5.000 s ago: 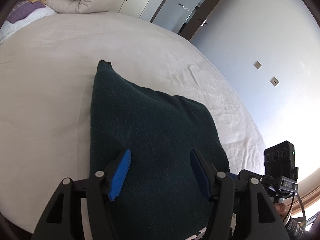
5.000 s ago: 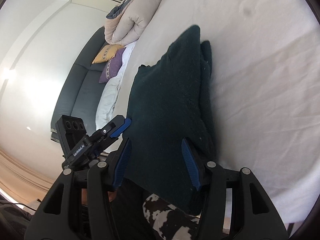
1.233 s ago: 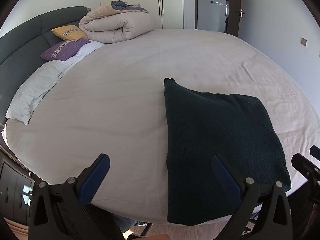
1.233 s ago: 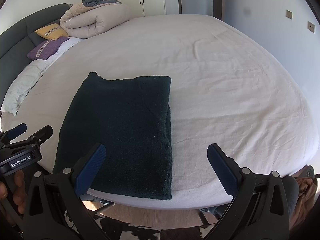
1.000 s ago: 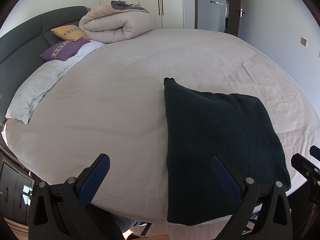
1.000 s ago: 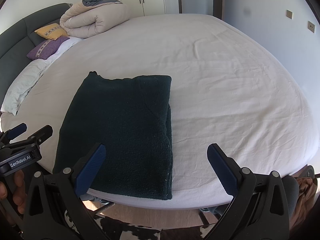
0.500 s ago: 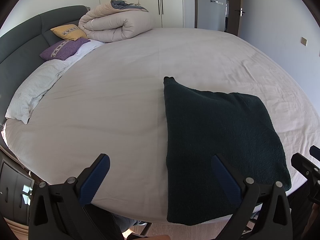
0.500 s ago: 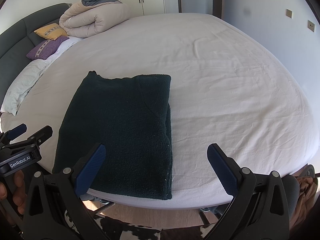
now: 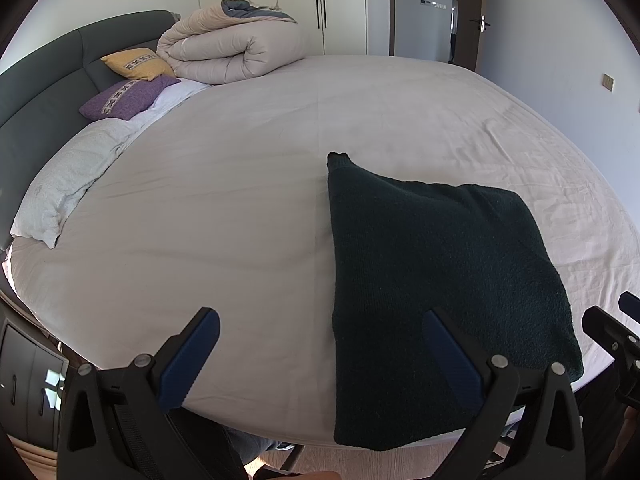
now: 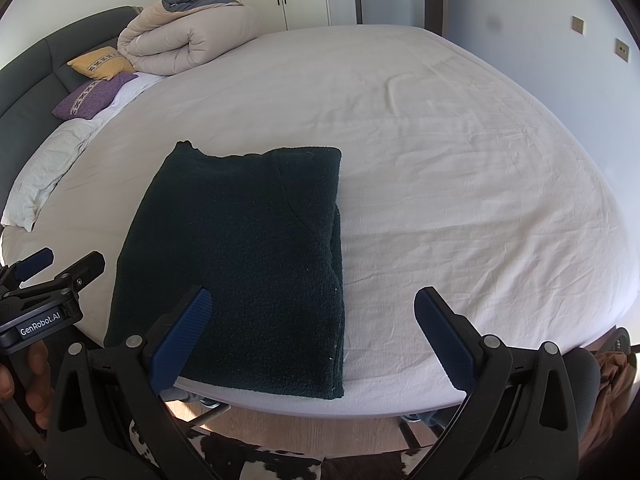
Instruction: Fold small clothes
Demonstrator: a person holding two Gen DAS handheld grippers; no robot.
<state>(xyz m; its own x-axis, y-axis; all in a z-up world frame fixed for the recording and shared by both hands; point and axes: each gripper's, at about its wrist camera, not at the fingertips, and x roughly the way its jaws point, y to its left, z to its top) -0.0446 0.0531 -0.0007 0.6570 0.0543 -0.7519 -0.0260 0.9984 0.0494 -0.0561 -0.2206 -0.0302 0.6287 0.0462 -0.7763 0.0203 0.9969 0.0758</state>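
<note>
The left gripper [image 9: 320, 354] hangs at the near edge of the bed [image 9: 240, 208], jaws spread wide and holding nothing; its right finger overlaps the near part of the sweater [image 9: 432, 272] in the picture, but contact cannot be told. The right gripper [image 10: 312, 336] is likewise wide open and empty, its left finger over the sweater's [image 10: 244, 256] near edge, its right finger over bare sheet.

Only the right view shows the left gripper from the side, at the far left, with a hand [image 10: 24, 384] wrapped on its handle and a "GenRobot.AI" label. It also shows the sweater's right side, where stacked layers meet in a thick folded edge, and a cowhide rug [image 10: 256, 460] on the floor. The left view shows just the tip of the right gripper at its right border.

The sweater is dark green, fuzzy knit, folded into a flat rough rectangle near the bed's front edge, one small corner poking up at the far left.

Both grippers point forward across the bed, level, side by side. Beyond lie a rolled duvet [image 9: 232, 50] and cushions [image 9: 132, 80] by the headboard [image 9: 40, 80].
</note>
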